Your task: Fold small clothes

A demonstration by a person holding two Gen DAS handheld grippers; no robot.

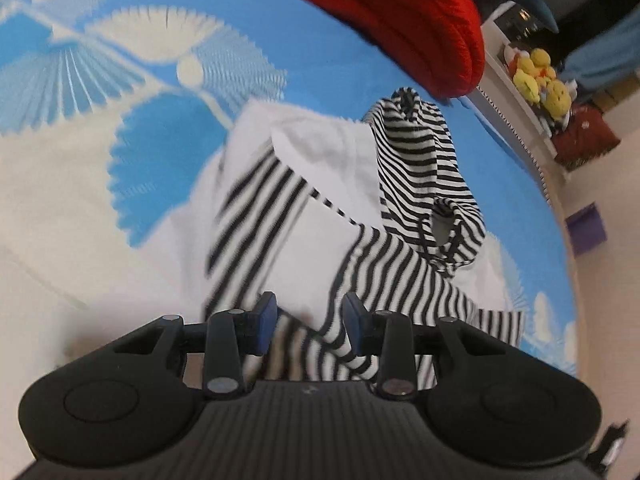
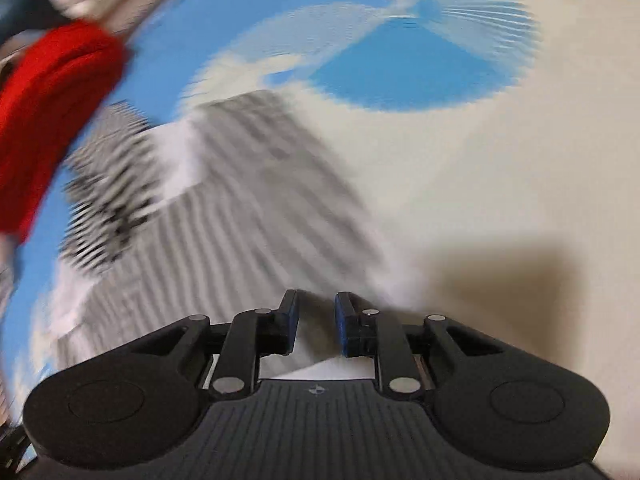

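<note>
Left gripper (image 1: pixel 310 322): jaws spread, striped garment (image 1: pixel 400 216) bunched between and beyond them, frame centre. Right gripper (image 2: pixel 316 320): jaws spread over blurred white cloth. Red knit (image 1: pixel 384 12) upper right.

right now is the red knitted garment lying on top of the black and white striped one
No, the red knitted garment lies apart on the blue and white patterned sheet, beyond the black and white striped garment.

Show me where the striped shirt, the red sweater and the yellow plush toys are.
Striped shirt (image 1: pixel 416 168): left wrist view, on its raised striped fold.
Red sweater (image 1: pixel 400 12): left wrist view, on its knitted top surface.
Yellow plush toys (image 1: pixel 540 76): left wrist view, on the middle of the yellow cluster.
</note>
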